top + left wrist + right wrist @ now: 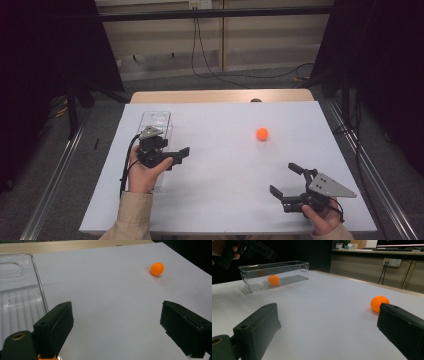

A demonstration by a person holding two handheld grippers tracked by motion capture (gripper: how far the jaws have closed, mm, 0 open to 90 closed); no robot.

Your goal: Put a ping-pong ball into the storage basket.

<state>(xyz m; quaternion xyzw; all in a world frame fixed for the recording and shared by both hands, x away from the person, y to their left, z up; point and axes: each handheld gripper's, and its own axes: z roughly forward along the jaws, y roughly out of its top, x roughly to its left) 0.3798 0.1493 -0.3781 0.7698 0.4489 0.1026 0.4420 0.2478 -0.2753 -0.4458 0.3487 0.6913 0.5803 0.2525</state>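
Fingers (57,322) on both my hands stood apart, gripping nothing; I judged the right ones should straddle the ball (262,133) squarely, closing gently lest it roll.

White-topped table (225,200) on grey carpet (240,82); beige panelled wall (260,35) behind with a socket (199,4); dark curtains (45,45) flanking.

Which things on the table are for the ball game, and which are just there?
For the job:
- orange ball on the table
- orange ball in the box
- clear plastic box
- left gripper, open
- right gripper, open

Just there:
- white table sheet
- wall cables
- wall socket
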